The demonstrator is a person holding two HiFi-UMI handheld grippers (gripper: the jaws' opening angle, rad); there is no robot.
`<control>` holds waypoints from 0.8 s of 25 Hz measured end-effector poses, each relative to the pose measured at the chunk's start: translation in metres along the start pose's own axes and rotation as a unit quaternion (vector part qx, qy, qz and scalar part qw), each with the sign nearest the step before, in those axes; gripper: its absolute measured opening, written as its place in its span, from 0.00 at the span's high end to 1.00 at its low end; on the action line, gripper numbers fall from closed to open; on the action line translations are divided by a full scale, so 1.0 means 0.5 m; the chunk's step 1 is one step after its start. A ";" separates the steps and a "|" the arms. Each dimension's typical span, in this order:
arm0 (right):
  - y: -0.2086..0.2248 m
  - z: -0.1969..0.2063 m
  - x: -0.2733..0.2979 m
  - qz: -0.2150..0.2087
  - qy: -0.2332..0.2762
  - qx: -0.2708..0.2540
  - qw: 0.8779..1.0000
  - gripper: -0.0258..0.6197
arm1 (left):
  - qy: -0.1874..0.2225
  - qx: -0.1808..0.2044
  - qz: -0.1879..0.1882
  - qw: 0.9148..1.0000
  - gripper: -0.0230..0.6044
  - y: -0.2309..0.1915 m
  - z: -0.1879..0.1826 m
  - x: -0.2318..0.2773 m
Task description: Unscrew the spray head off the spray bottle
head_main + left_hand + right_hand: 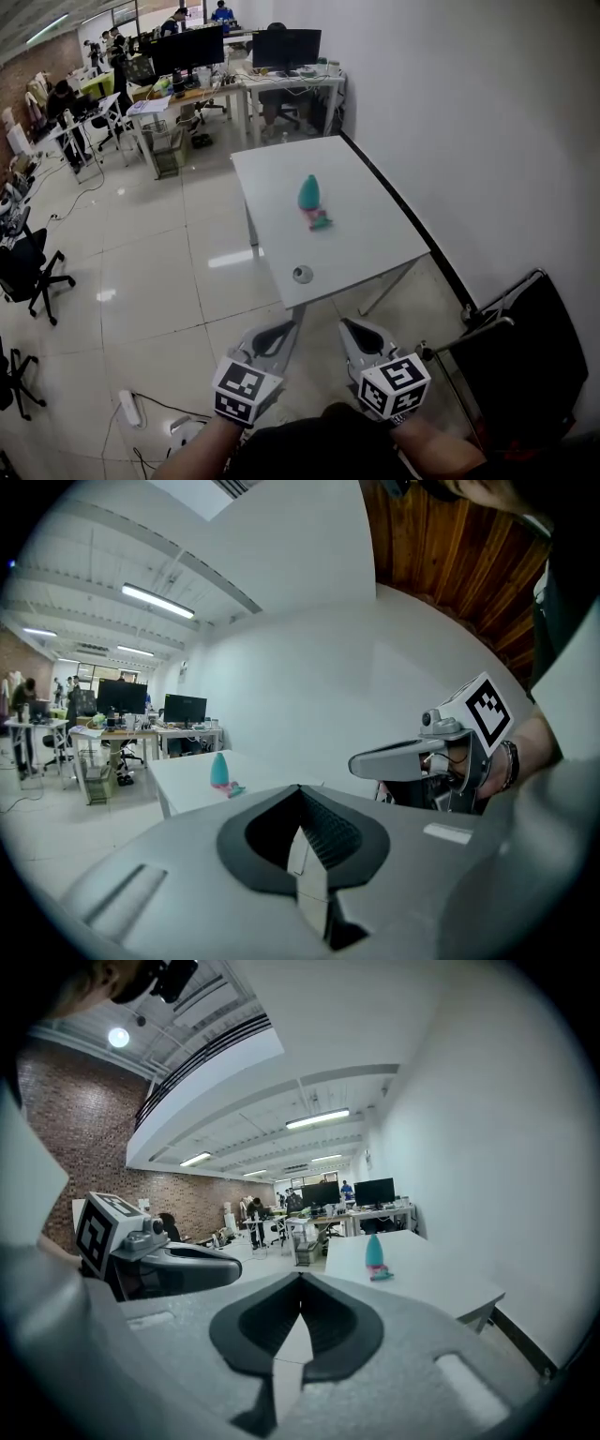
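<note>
Your left claw (277, 330) and your right claw (356, 330) are held side by side, close together but not touching. Both point forward and a little downward over the glossy pale tiled floor (159, 272). Each claw has its jaws pressed fully together with nothing between them, and each gripper view shows its own dark ribbed pads meeting along a single seam. The teal plastic spray bottle with a pink spray head (312, 201) is well ahead of both claws. It lies slightly to the right of the gap between them, about the middle of the white rectangular bench (375, 253). Neither claw is touching it. From your claws' side, the teal body rises from the bench top and narrows toward its upper end. The pink part sits low at its foot, on the side nearer your right claw. At this distance you cannot tell how tightly the two parts are joined. A small round grey fitting (302, 274) is set in the bench top between the bottle and your claws, near the bench's closest edge. A black chair with a metal frame (525, 356) stands just to the right of your right claw, against the white wall (487, 112). Far beyond the bench, in the direction both claws point, are office desks with dark monitors (239, 47).
</note>
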State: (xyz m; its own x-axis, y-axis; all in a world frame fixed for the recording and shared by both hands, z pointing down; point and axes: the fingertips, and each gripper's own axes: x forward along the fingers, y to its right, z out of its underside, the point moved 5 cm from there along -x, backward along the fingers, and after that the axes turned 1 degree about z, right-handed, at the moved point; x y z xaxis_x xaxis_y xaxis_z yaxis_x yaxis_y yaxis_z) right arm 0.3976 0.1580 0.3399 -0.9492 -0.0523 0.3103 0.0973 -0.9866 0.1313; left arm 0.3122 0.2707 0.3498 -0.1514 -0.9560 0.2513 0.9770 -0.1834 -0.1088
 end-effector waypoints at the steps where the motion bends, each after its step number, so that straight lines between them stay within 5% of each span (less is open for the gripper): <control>1: -0.001 -0.003 0.004 0.001 -0.001 -0.001 1.000 0.97 | 0.001 0.000 0.001 1.000 0.94 -0.004 -0.001 -0.001; 20: 0.033 -0.020 0.115 0.007 -0.005 0.004 1.000 0.97 | -0.021 0.003 0.008 1.000 0.94 -0.106 -0.001 0.066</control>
State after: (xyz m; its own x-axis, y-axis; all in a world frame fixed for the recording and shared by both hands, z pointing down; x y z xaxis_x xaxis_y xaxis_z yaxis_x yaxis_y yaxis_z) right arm 0.3415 0.1372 0.3507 -0.9449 -0.0656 0.3208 0.1138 -0.9845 0.1337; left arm 0.2553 0.2486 0.3635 -0.1285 -0.9485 0.2896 0.9803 -0.1657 -0.1075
